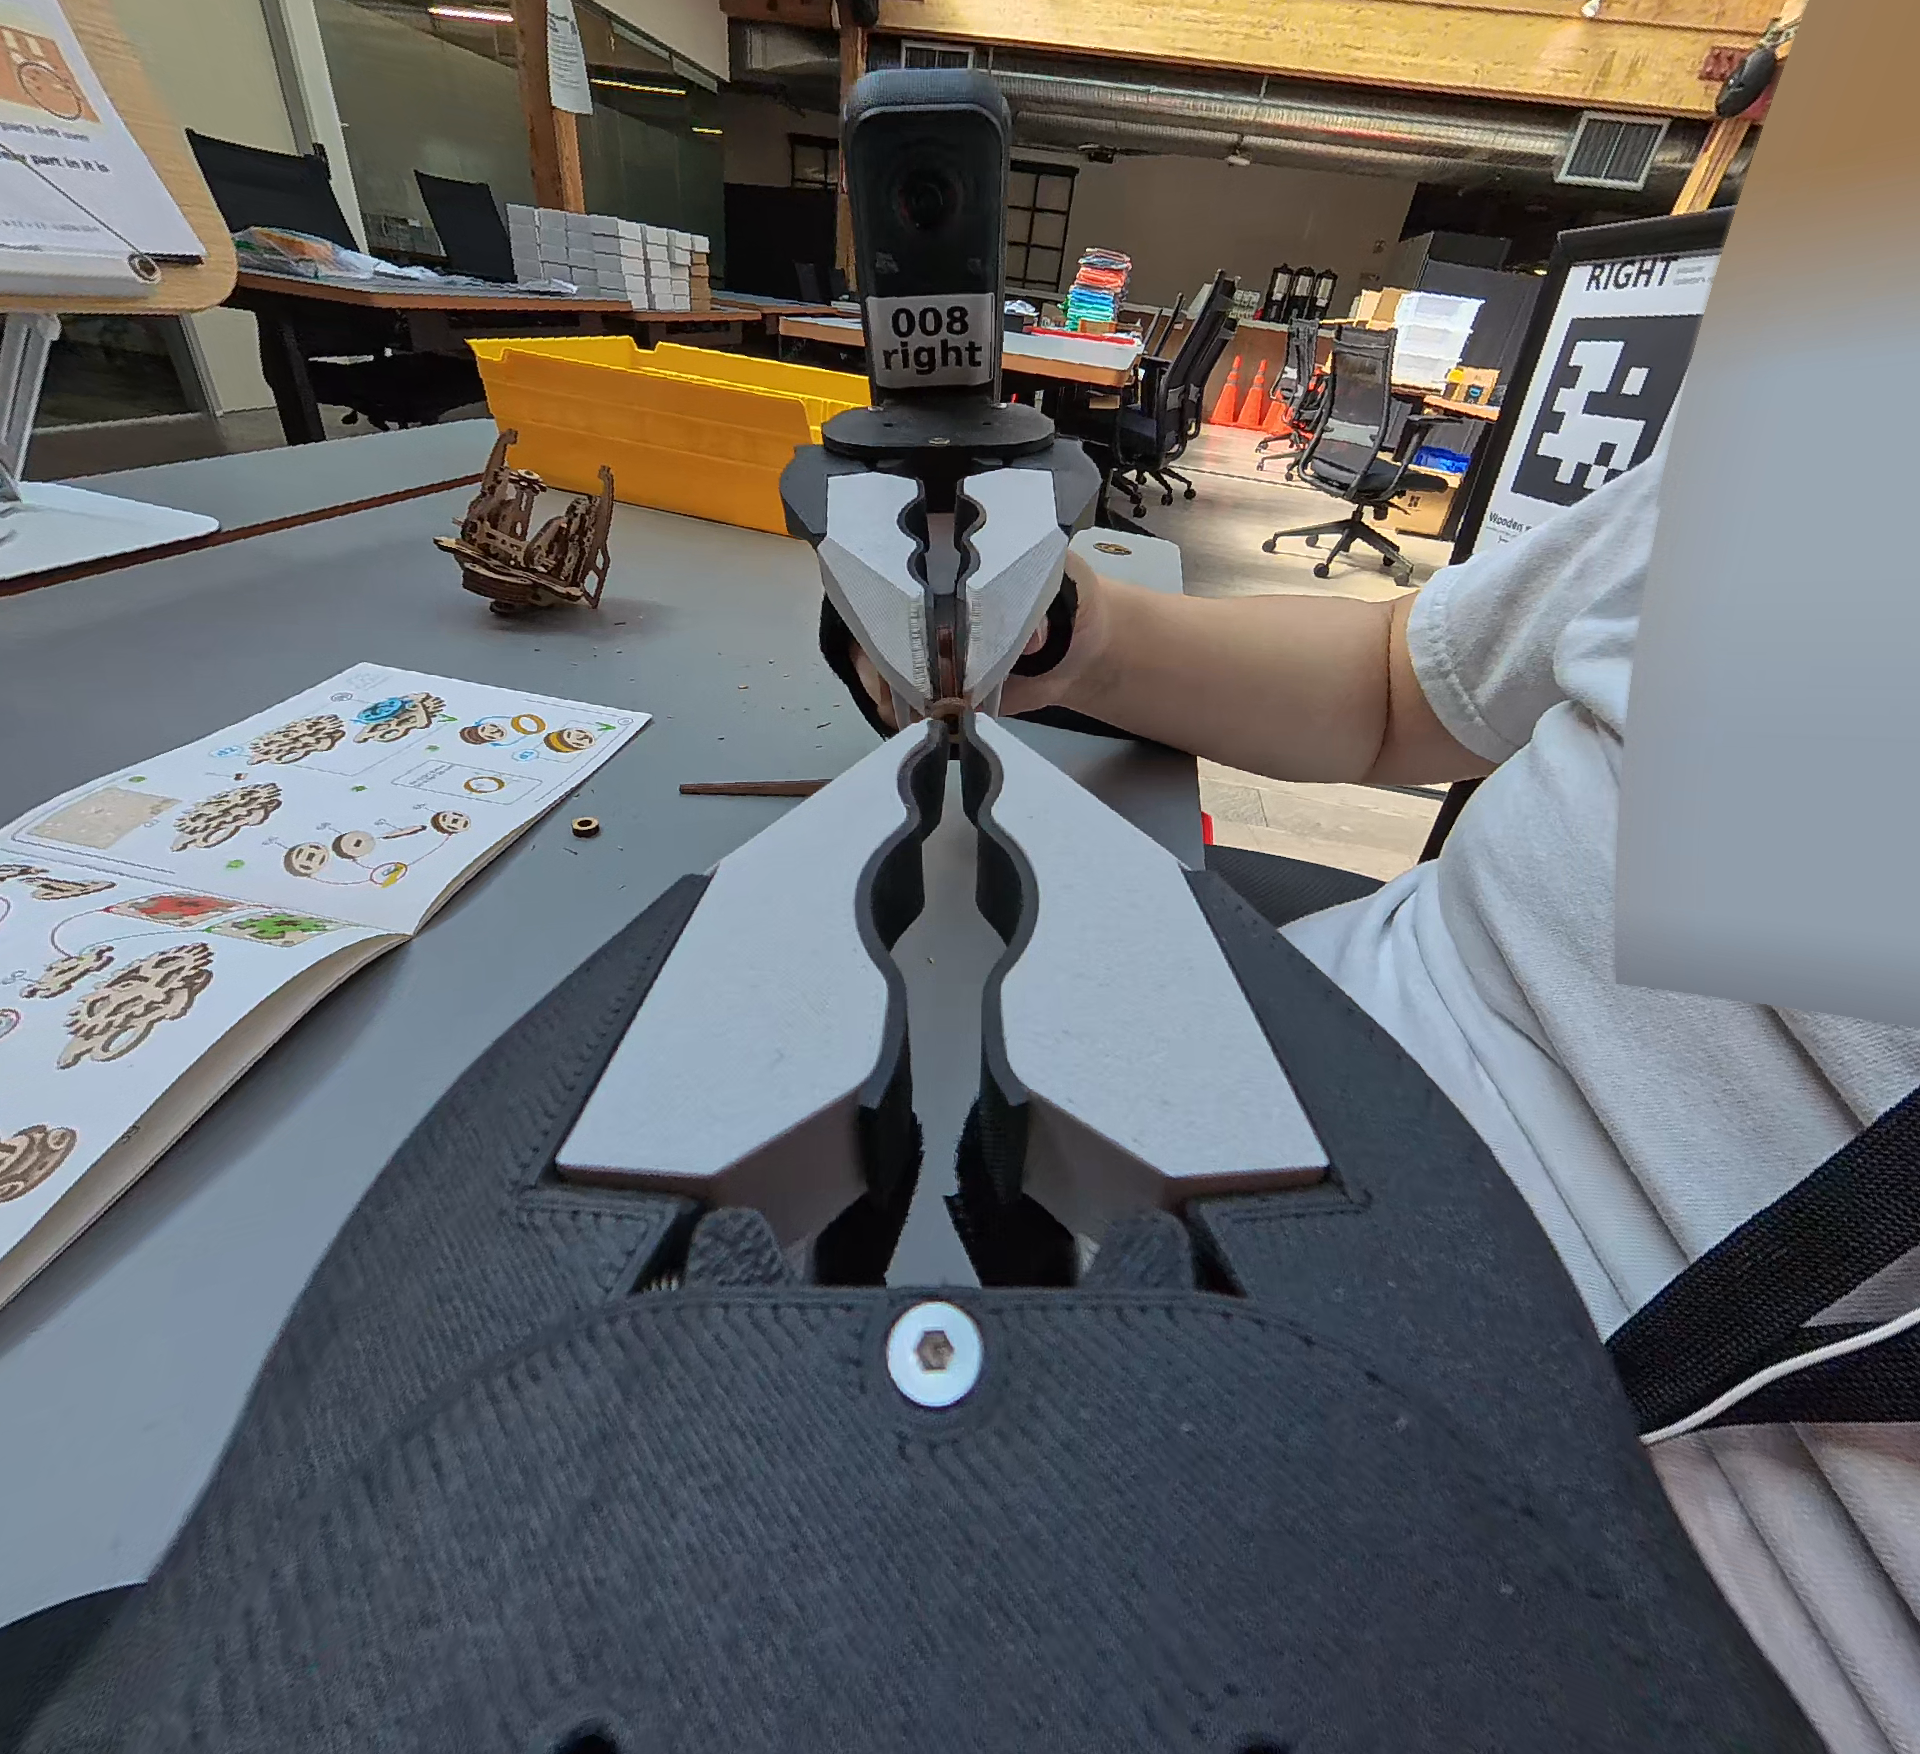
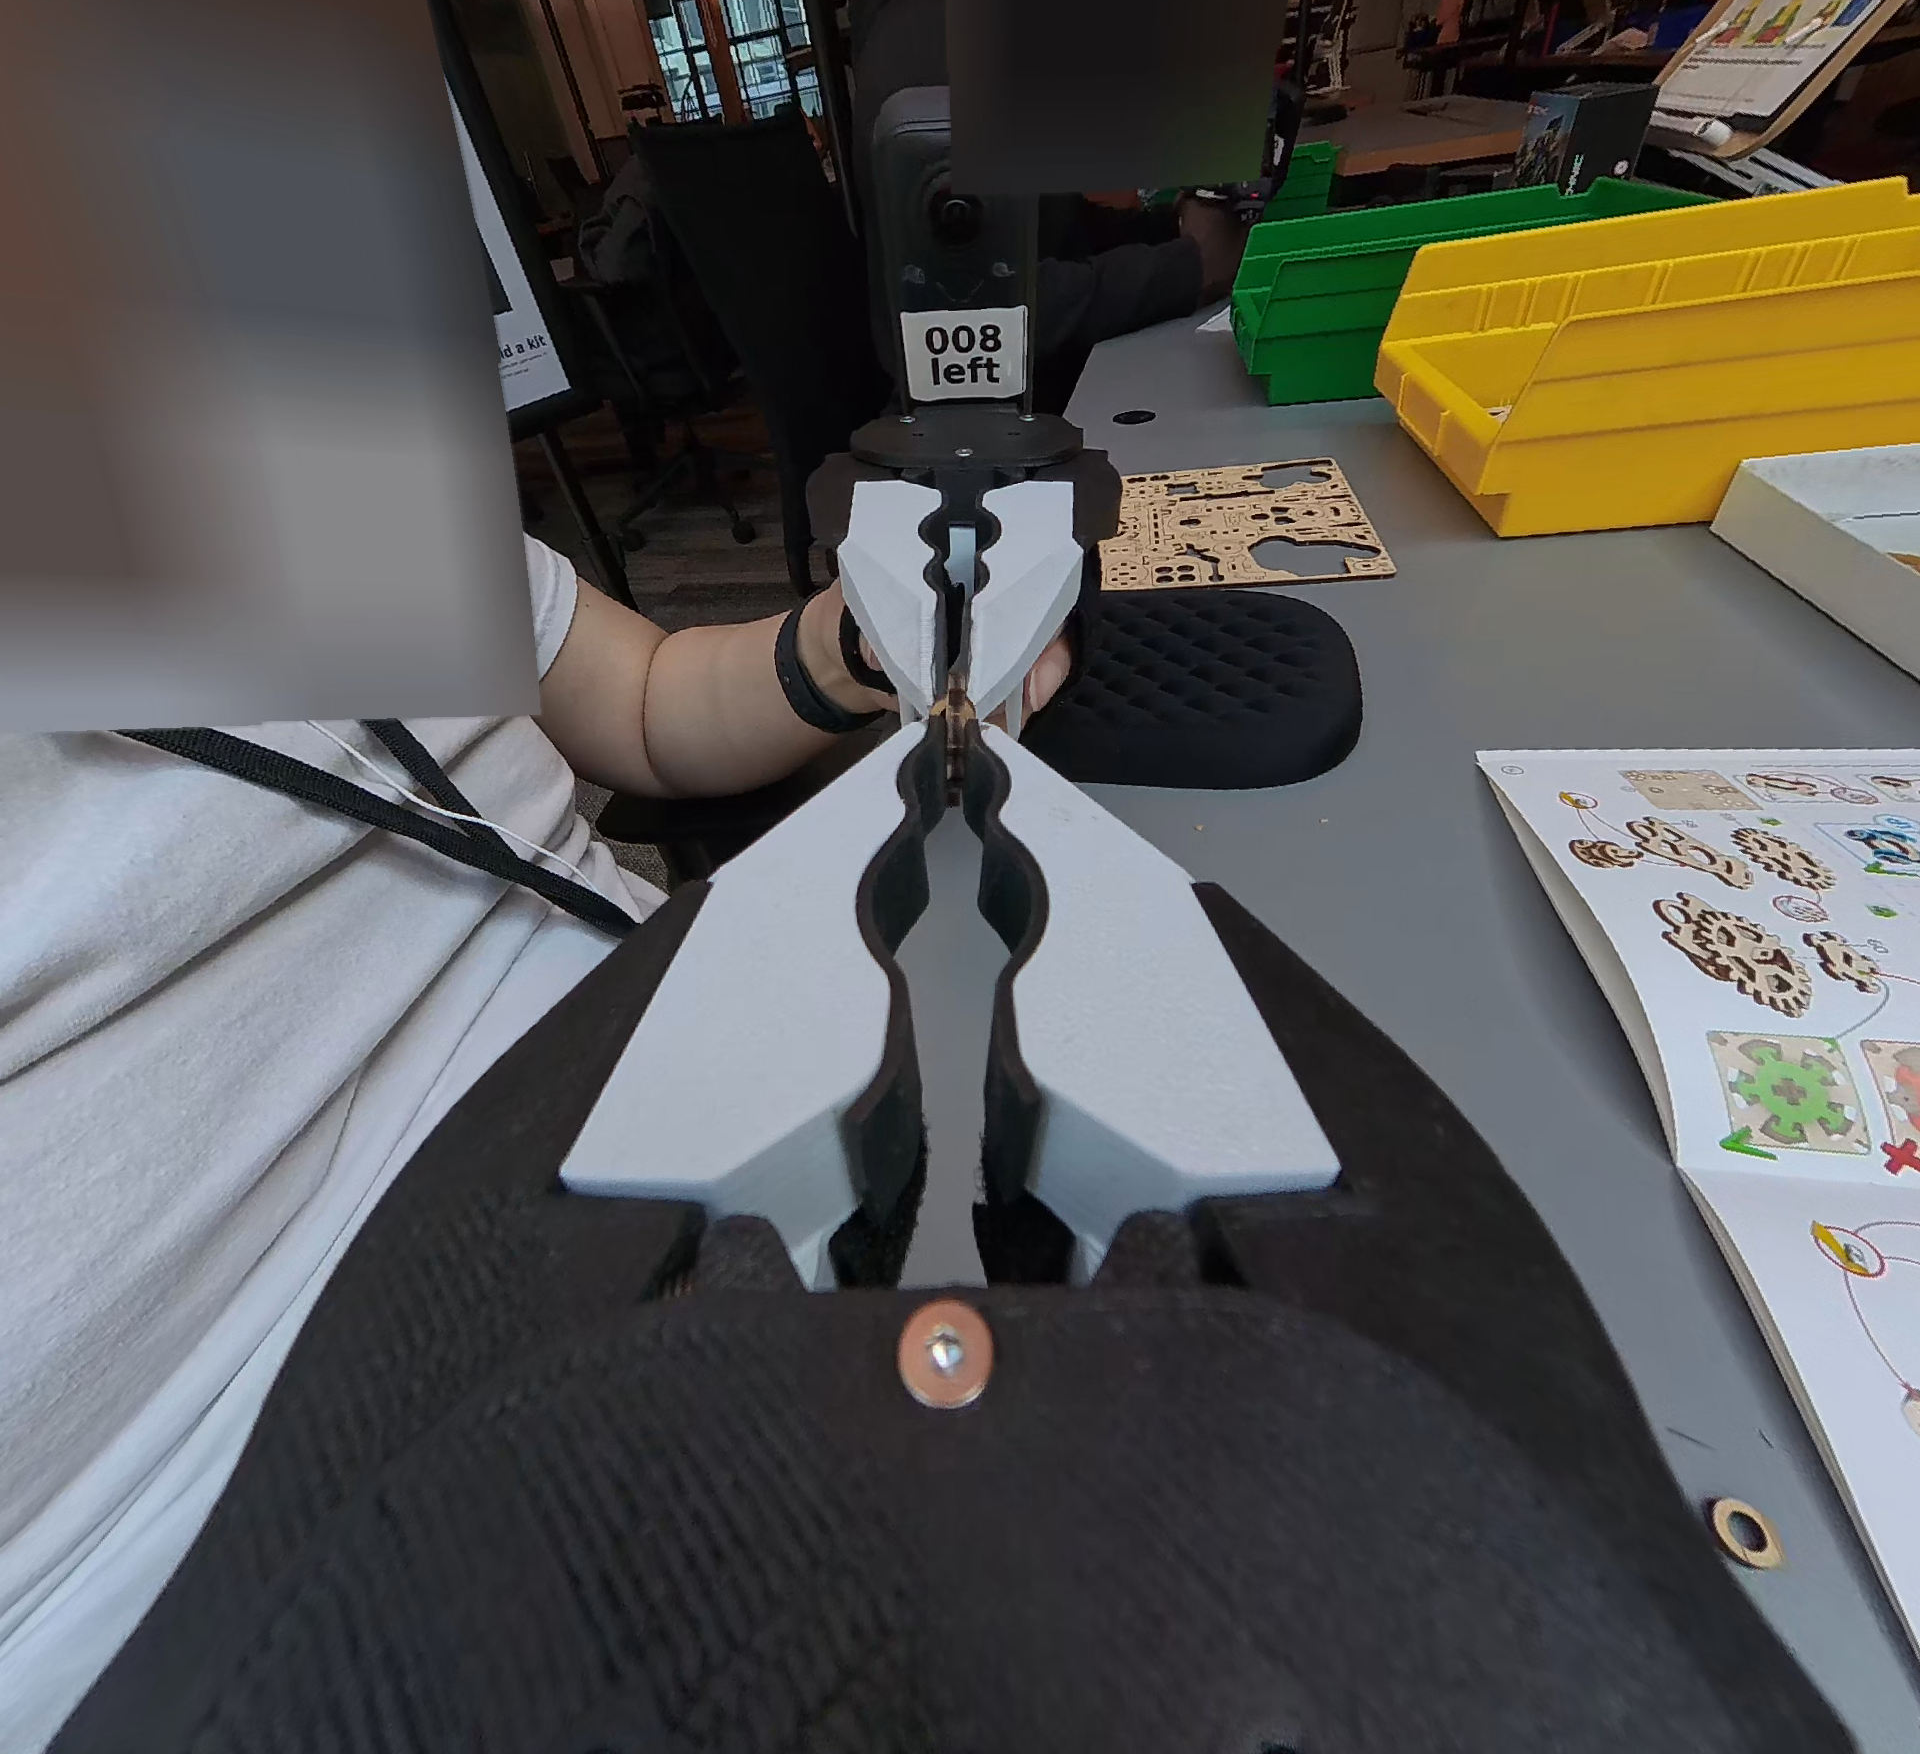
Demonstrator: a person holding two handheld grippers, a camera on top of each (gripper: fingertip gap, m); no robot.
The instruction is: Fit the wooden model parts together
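My two grippers face each other tip to tip above the grey table (image 1: pixel 312 644). My left gripper (image 1: pixel 948 736) is shut on a small round wooden part (image 1: pixel 945 713) at its very tips. My right gripper (image 2: pixel 951 740) is shut on a thin flat wooden part (image 2: pixel 951 762) held edge-on. In the left wrist view the right gripper (image 1: pixel 943 694) sits just beyond my left tips, with its flat part (image 1: pixel 945 650) between its fingers. In the right wrist view the left gripper (image 2: pixel 949 705) meets mine. The two parts touch; how they join is hidden.
A partly built wooden model (image 1: pixel 530 530), an open instruction booklet (image 1: pixel 260 852), a loose wooden stick (image 1: pixel 753 788) and a small ring (image 1: pixel 585 827) lie on the table. A punched wooden sheet (image 2: pixel 1247 525), a black pad (image 2: pixel 1205 686), and yellow (image 2: pixel 1662 364) and green (image 2: pixel 1351 291) bins stand behind. Less than 4 cm separates the two grippers' tips.
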